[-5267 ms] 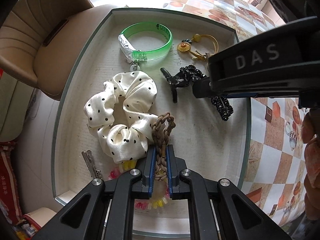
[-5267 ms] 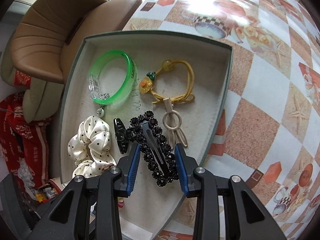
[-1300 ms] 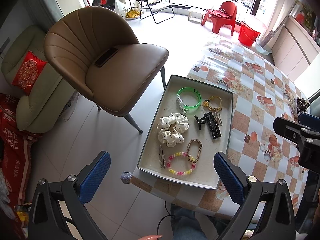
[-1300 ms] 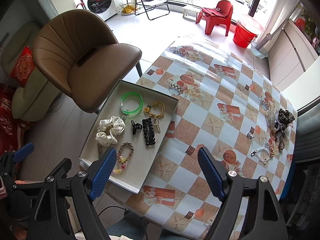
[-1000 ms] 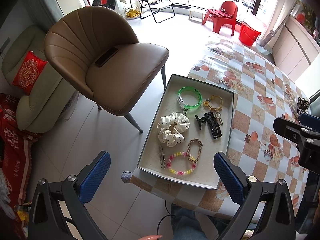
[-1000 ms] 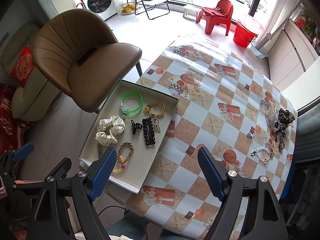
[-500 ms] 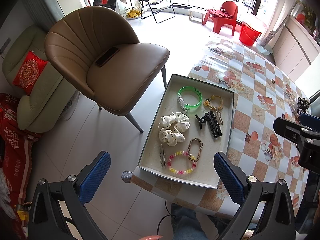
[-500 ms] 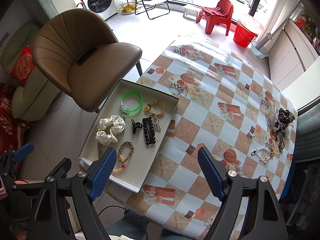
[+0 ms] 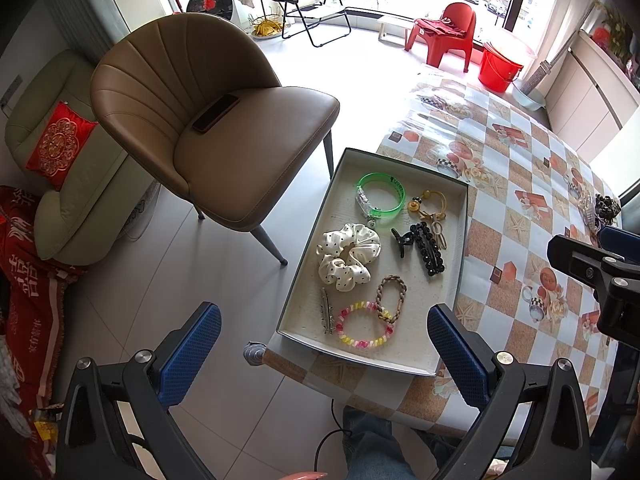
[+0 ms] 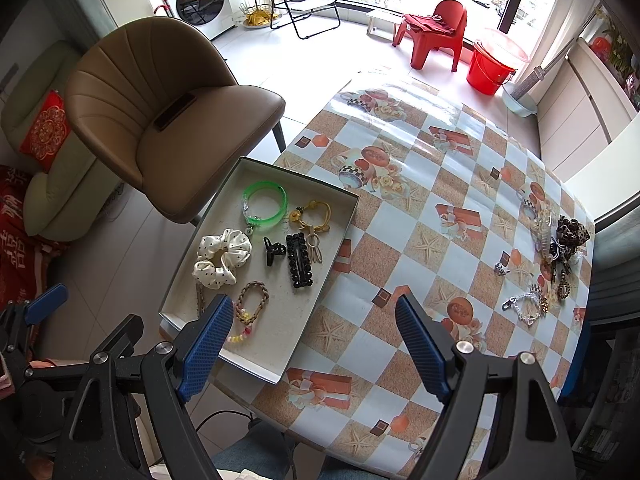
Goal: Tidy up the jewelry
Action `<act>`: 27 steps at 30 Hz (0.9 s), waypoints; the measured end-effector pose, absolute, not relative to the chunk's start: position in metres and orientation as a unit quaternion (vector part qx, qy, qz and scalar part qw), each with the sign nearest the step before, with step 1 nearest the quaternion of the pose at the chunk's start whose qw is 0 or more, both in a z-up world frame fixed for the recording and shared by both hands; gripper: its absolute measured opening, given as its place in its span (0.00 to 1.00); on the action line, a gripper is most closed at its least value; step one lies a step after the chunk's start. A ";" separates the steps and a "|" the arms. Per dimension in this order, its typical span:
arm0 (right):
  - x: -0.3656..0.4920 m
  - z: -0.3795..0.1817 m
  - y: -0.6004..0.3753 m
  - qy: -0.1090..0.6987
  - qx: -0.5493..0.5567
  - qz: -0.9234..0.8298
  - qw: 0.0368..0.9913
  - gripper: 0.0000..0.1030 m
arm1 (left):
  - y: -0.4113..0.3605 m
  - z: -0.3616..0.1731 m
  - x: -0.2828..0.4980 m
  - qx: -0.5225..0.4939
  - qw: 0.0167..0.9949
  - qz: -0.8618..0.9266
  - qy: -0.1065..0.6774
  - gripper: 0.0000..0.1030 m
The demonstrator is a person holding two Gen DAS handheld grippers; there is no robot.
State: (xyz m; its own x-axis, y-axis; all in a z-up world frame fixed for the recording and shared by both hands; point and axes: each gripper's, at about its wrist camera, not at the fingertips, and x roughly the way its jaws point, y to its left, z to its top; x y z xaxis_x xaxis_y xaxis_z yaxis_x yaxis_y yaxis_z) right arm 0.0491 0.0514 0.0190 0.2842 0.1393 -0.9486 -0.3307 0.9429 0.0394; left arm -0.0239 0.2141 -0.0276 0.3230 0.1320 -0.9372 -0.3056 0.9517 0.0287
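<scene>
while its long axis runs from the near worktop edge toward the chair (image 9: 224, 128), the tray (image 9: 460, 240) holds the black clip (image 9: 429, 249) lying lengthwise; the left tool (image 9: 324, 354) and right tool (image 10: 314, 342) hover high, both spread apart, empty.

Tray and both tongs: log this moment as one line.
left tongs: open, empty | right tongs: open, empty | tray: holds scrunchie, green bangle, black barrette | loose jewelry: far table edge
</scene>
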 end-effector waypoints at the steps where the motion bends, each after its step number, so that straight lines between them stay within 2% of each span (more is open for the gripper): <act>1: 0.049 0.019 0.051 0.580 -0.083 0.148 0.797 0.83 | 0.214 -0.028 -0.024 -0.077 0.810 0.135 0.566 1.00; 27: 0.048 0.019 0.051 0.580 -0.083 0.148 0.796 0.83 | 0.220 -0.029 -0.031 -0.079 0.810 0.144 0.563 1.00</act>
